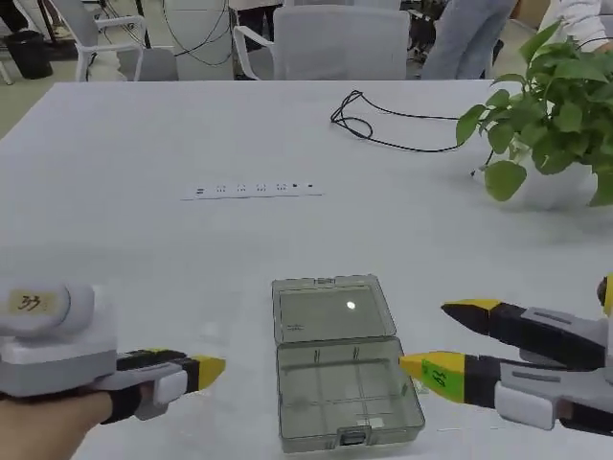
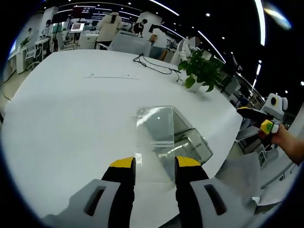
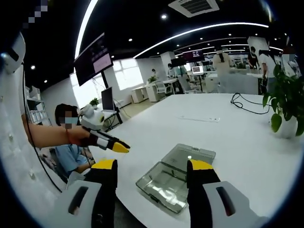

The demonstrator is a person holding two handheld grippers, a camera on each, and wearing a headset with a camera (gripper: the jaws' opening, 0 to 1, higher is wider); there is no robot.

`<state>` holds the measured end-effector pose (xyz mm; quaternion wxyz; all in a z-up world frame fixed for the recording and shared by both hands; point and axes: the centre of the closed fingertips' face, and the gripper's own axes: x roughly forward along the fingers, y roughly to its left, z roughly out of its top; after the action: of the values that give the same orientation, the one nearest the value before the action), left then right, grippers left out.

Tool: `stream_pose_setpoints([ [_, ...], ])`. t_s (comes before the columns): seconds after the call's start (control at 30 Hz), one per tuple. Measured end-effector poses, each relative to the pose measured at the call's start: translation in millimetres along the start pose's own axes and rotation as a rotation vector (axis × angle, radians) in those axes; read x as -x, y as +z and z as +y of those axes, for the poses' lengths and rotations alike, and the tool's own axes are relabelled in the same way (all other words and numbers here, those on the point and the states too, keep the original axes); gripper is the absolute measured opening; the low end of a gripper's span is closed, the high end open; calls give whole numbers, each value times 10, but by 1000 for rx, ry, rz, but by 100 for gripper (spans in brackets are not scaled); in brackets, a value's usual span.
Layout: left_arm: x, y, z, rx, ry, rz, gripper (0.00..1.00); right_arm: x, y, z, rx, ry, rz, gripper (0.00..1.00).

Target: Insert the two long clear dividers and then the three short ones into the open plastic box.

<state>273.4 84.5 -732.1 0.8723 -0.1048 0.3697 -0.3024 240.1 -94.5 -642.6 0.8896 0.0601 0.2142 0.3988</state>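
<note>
My left gripper (image 2: 155, 164) clamps 1 clear divider (image 2: 154, 133) by its end; it's probably light, stiff, slick. Right gripper (image 3: 154, 166) gapes empty.

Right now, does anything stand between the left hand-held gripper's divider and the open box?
Nothing visible. Bare table lies between the divider, held by the left hand-held gripper, and the open box; the right hand-held gripper sits open at the box's other side.
</note>
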Motion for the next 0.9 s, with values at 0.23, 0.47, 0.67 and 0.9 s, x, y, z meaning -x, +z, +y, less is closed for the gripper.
stream_pose_setpoints([
  [0.23,-66,156,-508,-7,-113,-66,31,-203,124,143,-81,-18,-12,45],
  [0.47,-143,224,-845,-37,-178,-88,31,-356,72,239,-155,-20,6,30],
  [0.67,-204,214,-1002,-60,-206,-86,31,-457,-54,216,-217,-43,40,22],
  [0.9,-216,203,-1084,-87,-224,-80,31,-536,-108,245,-260,-52,50,17],
])
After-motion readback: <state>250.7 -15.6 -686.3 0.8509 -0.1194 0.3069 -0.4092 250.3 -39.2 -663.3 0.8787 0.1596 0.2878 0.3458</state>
